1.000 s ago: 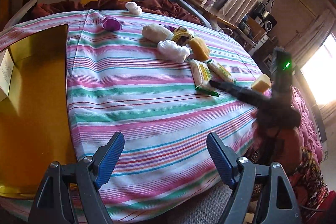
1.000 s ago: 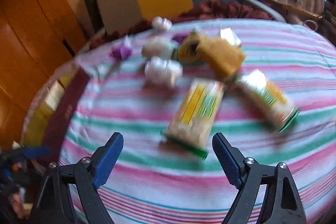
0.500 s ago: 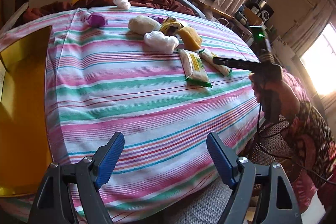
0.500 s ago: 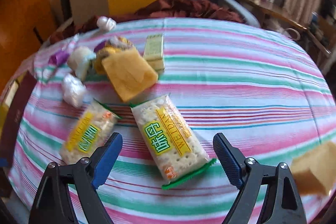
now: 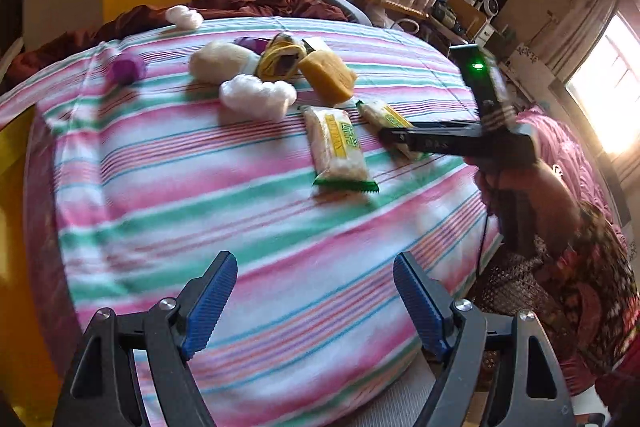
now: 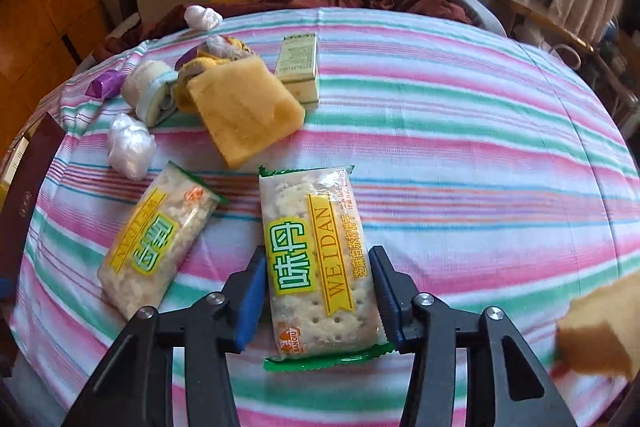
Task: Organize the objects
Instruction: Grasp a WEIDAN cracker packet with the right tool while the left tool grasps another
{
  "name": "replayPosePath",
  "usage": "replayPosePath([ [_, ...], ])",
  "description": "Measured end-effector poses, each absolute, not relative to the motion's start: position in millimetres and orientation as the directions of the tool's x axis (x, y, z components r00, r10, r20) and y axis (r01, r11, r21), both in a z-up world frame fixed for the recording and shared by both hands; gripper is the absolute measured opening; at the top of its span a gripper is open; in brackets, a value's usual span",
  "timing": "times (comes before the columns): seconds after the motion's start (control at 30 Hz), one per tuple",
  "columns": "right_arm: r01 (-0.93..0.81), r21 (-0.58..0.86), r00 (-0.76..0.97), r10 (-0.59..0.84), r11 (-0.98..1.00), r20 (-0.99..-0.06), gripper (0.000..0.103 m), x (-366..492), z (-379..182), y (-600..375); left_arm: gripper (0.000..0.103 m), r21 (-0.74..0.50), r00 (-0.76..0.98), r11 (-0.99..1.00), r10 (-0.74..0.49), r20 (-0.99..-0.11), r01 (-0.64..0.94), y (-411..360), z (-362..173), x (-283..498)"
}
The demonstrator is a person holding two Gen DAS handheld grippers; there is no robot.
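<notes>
Cracker pack [image 6: 316, 263] near counter's [image 6: 480, 147] front edge, right tongs [image 6: 318, 291] narrowed around its sides, contact uncertain; left tongs [image 5: 316, 291] wide apart, empty; risk: slick wrapper slipping or crackers cracking if squeezed hard; second pack [image 6: 154, 243] alongside.

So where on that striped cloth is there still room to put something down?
The near stretch of the striped cloth ahead of the left gripper is bare, and so is the cloth right of the green box. It is crowded around the yellow sponge and both cracker packets.
</notes>
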State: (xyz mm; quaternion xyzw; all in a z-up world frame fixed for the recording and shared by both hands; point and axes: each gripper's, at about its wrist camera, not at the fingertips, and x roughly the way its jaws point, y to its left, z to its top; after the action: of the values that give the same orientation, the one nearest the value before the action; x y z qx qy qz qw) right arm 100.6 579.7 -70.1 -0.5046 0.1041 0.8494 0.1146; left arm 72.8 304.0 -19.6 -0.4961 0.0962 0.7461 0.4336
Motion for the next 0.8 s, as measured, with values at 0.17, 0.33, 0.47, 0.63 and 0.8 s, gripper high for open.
replayPosePath([
  [0.17,-0.380,0.021,-0.408,0.147,-0.925,-0.901,0.050,120.0,-69.0,582.2,0.082,-0.249,-0.122,-0.583,0.522,-0.844,-0.773,341.8,-29.8,69.2],
  [0.33,-0.424,-0.002,-0.395,0.187,-0.906,-0.899,0.050,126.7,-68.9,589.6,0.082,-0.243,-0.137,-0.606,0.510,-0.849,-0.757,378.3,-37.8,61.1],
  [0.47,-0.464,0.036,-0.406,0.177,-0.885,-0.896,0.050,130.2,-68.8,598.1,0.082,-0.171,-0.210,-0.651,0.464,-0.860,-0.740,407.9,-45.3,53.2],
  [0.63,-0.469,0.032,-0.407,0.183,-0.883,-0.895,0.050,127.0,-67.7,597.9,0.082,-0.070,-0.263,-0.647,0.404,-0.876,-0.759,439.5,-65.8,48.1],
  [0.8,-0.473,0.022,-0.402,0.194,-0.881,-0.895,0.050,123.1,-68.6,595.0,0.075,-0.025,-0.345,-0.676,0.408,-0.845,-0.737,432.3,-73.5,46.1],
])
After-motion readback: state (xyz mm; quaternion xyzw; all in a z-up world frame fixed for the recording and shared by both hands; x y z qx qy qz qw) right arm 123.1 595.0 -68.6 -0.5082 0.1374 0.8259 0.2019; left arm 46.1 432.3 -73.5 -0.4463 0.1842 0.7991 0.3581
